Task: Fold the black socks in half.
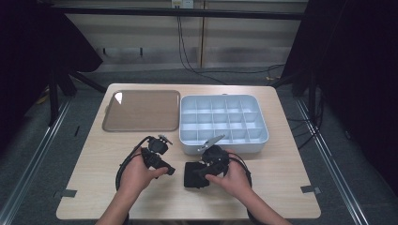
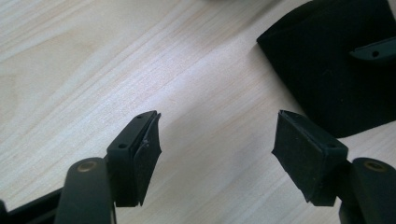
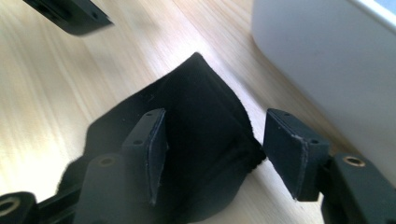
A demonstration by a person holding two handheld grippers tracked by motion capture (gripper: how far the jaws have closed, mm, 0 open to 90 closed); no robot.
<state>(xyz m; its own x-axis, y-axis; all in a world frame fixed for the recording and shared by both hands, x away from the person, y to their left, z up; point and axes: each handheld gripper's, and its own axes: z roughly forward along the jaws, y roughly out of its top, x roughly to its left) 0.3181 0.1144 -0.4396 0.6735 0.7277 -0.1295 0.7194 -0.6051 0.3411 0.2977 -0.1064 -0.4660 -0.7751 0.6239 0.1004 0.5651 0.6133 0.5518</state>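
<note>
— Where's the black cloth [image 1: 193,174]?
— Near the table's [image 1: 281,178] front edge, just before the grey divided box [image 1: 224,123]. Right claw [image 3: 212,151] spread over it, pinching nothing.
— Left claw [image 2: 215,156]?
— Spread beside it, above bare wood.

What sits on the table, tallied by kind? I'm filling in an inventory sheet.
Brown tray: 1
Pale blue-grey divided organizer box: 1
Black cloth: 1
Total: 3
</note>
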